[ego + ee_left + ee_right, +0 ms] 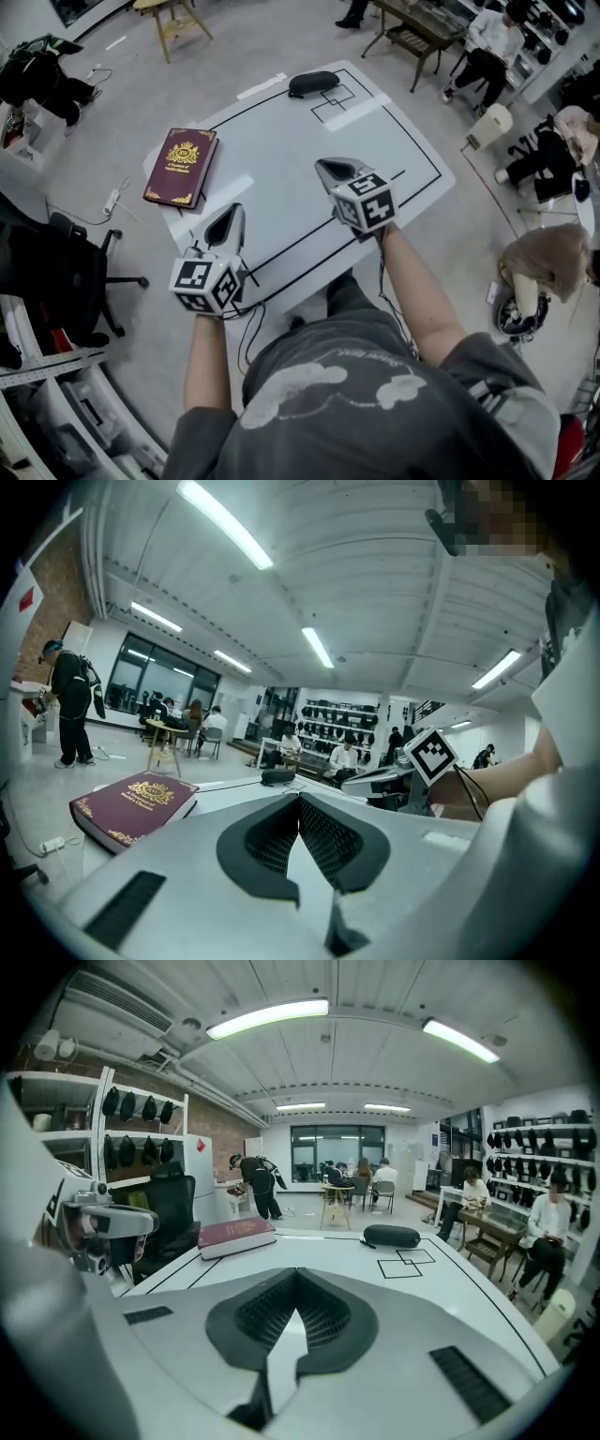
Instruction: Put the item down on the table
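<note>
book (181, 167) on table (281, 150) left edge, case (313, 83) at far end

Head view: high above the table (281, 159), looking steeply down over the person's shoulders. The whole tabletop is in frame, with the left tool (228, 217) and right tool (336, 169) near its front edge.

Left tool view: low, just over the table, looking along its own jaws, which fill the lower frame. It faces roughly level across the tabletop toward the far room.

Right tool view: same low seat, facing a touch more downward.

Shared ground — all three catch the red book (181, 167) and black case (313, 83). Each tool view also has the other tool at its edge.
</note>
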### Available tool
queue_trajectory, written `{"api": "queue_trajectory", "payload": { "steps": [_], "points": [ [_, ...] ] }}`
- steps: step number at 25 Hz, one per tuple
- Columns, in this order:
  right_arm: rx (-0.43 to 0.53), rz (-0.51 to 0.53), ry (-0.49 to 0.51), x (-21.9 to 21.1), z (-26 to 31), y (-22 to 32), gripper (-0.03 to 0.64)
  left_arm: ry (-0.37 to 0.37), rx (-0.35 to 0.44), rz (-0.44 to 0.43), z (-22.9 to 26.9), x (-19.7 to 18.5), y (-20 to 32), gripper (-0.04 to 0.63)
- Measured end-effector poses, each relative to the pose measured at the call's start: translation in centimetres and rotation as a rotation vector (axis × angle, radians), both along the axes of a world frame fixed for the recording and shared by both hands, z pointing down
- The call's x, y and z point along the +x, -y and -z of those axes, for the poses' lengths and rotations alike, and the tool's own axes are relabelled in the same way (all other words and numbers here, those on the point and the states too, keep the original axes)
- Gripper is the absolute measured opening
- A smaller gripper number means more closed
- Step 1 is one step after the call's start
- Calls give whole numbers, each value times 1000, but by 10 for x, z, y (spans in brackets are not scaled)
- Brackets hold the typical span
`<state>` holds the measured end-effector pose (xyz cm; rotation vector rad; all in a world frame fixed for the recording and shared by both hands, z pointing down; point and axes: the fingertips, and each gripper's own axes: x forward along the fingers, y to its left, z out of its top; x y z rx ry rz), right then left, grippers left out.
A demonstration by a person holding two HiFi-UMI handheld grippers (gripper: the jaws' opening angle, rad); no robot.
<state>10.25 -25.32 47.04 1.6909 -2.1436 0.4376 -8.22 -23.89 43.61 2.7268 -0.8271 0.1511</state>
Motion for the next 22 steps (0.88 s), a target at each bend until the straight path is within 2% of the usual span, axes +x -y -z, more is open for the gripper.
{"api": "queue_trajectory", "payload": {
  "steps": [8, 15, 22],
  "points": [
    [-56, -47, -13, -17, -9, -58, -2, -59, -17, -54, 4, -5, -27, 3],
    [-19, -54, 15, -17, 7, -90, -2, -22, 26, -96, 5, 12, -52, 3],
    [-19, -56, 41, -8, 8, -160, -2, 12, 48, -137, 21, 36, -110, 3]
  ]
}}
